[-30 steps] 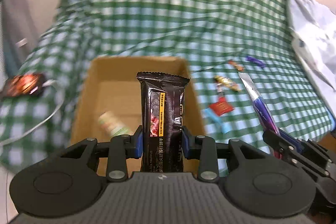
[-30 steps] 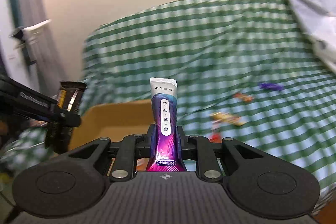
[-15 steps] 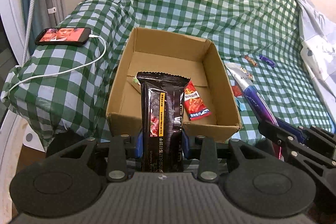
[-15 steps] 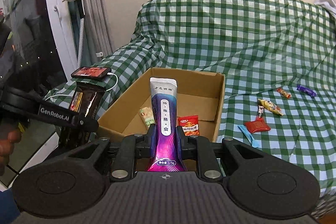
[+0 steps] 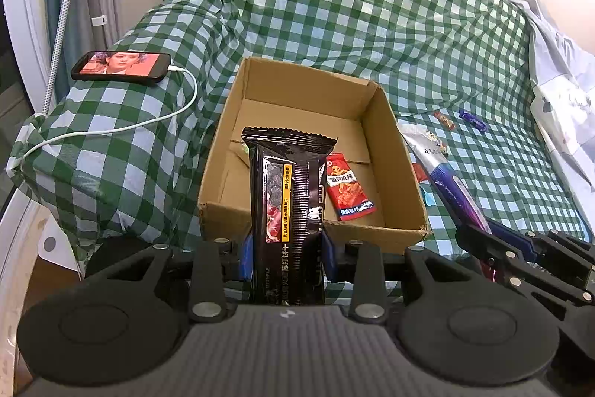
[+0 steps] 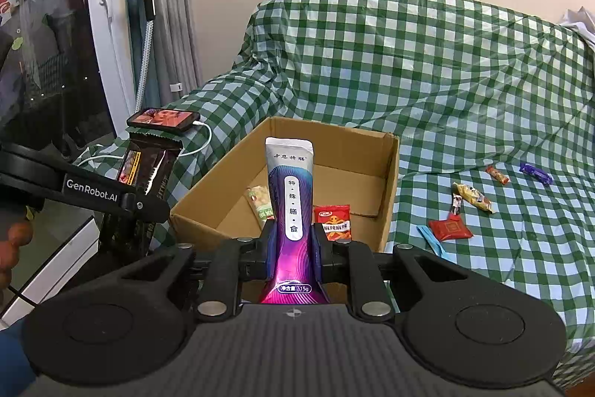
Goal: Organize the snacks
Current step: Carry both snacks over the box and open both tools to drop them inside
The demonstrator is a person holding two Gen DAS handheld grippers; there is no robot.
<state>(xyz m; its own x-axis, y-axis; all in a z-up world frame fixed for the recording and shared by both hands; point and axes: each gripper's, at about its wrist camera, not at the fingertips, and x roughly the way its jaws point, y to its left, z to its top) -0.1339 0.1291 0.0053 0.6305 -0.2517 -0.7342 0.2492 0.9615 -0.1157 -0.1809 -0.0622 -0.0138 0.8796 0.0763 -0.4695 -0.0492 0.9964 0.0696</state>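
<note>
My left tool (image 5: 288,257) pinching black cracker pack (image 5: 288,207), upright, at near rim of cardboard box (image 5: 405,181). My right tool (image 6: 292,248) clamped on purple sachet (image 6: 292,203), upright before box. Red packet (image 5: 347,186) inside box.

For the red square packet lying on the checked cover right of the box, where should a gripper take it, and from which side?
Grip the red square packet across two opposite edges, coming down from above. It lies flat on the checked cover, so there is little side face to pinch. The blue wrapper lies close on its left, so the other edges look freer.
</note>
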